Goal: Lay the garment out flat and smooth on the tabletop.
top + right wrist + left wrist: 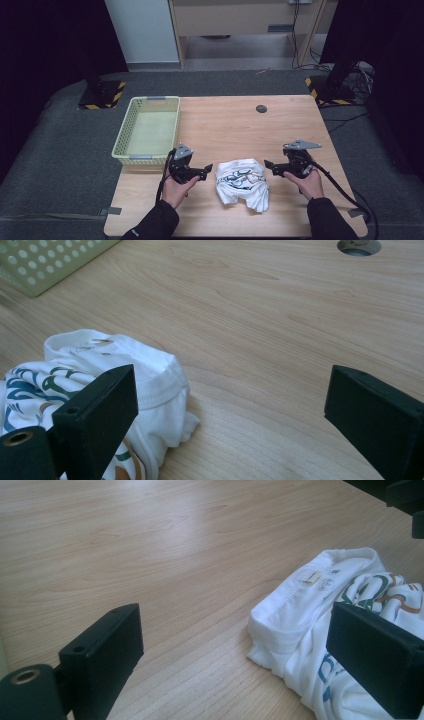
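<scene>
Two handheld grippers flank a crumpled white T-shirt [242, 184] on a light wooden table [235, 125]. The shirt lies bunched near the table's front edge, roughly midway between the hands, its printed front showing green, blue and orange curling shapes and its ribbed collar with a small sewn label turned toward the far side.

On the person's left, the left gripper [206, 169] is held low just beside the shirt, pointing toward it; in the left gripper view its jaws stand wide apart, one over bare wood and the other in front of the printed fabric, with nothing between them. Whether that jaw touches the cloth is hard to say from this angle.

On the other side, the right gripper [270, 165] likewise points at the shirt from close by. The right gripper view shows its jaws spread wide too, one overlapping the collar end of the garment, the other over open tabletop.

Farther back on the left sits a pale green perforated plastic basket [129, 131], well apart from the shirt. A round dark cable hole [261, 108] is set in the table near its far edge.
</scene>
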